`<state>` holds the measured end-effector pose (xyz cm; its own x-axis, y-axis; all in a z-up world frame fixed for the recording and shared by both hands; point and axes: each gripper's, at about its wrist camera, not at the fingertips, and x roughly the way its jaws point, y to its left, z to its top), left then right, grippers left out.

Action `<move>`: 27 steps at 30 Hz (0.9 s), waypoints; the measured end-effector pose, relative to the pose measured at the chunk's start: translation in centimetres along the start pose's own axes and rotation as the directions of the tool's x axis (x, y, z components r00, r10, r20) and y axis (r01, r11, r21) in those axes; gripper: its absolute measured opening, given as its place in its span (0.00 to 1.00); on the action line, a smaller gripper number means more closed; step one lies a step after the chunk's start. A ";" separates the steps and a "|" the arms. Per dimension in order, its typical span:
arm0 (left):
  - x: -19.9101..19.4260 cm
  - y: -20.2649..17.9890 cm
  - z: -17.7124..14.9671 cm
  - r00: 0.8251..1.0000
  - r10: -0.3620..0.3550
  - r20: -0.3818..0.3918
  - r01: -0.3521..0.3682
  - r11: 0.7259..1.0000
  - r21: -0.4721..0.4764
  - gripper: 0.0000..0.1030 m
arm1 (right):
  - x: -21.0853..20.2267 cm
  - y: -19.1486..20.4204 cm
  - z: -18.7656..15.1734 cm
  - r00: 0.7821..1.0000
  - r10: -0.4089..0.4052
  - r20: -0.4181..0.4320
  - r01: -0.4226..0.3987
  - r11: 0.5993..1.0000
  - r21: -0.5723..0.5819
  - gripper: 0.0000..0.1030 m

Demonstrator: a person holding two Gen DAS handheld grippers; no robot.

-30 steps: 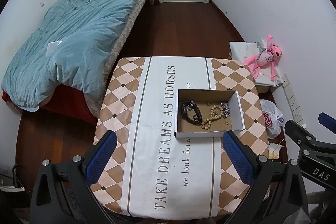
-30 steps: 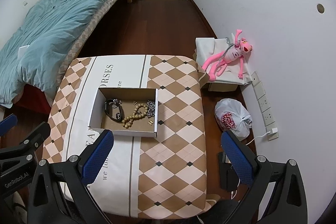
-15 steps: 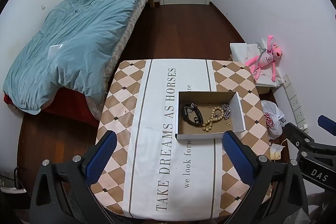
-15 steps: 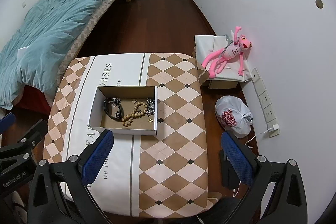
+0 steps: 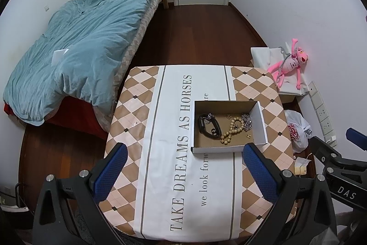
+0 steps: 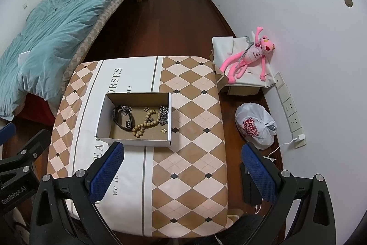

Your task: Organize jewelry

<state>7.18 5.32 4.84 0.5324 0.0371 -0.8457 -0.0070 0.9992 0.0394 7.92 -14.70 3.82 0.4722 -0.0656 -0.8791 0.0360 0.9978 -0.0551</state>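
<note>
Left wrist: left gripper (image 5: 183,167) jaws spread, empty, above table (image 5: 142,111) | cardboard box (image 5: 259,123) ahead-right holds black watch (image 5: 208,125), bead bracelet (image 5: 231,131), silver chain (image 5: 247,122) | Right wrist: right gripper (image 6: 183,164) jaws spread, empty | box (image 6: 103,116) ahead-left, same jewelry inside.

An open box (image 5: 259,123) stands on the worktop (image 5: 160,130), right of centre in the left wrist view. In it, a watch (image 5: 208,125) lies left, a bead bracelet (image 5: 231,130) in the middle, a chain (image 5: 247,122) right. The bed (image 5: 75,49) fills the upper left.
</note>
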 end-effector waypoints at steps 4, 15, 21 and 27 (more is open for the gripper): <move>0.0 -0.2 0.0 1.000 -0.003 -0.002 0.003 1.000 0.003 1.00 | 0.0 0.0 0.0 1.000 0.000 0.001 0.000 1.000 -0.002 1.00; -0.1 -0.4 0.2 1.000 -0.002 0.005 0.002 1.000 -0.001 1.00 | -0.1 0.0 0.1 1.000 0.000 -0.002 0.000 1.000 0.000 1.00; -0.1 -0.3 0.2 1.000 -0.002 0.005 0.002 1.000 0.001 1.00 | -0.1 0.0 0.1 1.000 -0.002 -0.001 0.002 1.000 -0.003 1.00; -0.2 -0.3 0.2 1.000 0.000 0.006 0.000 1.000 0.002 1.00 | -0.1 0.0 0.1 1.000 0.000 -0.002 0.000 1.000 0.000 1.00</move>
<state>7.26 5.00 5.08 0.5374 0.0371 -0.8425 -0.0054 0.9992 0.0405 7.98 -14.65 3.92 0.4708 -0.0652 -0.8798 0.0360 0.9979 -0.0547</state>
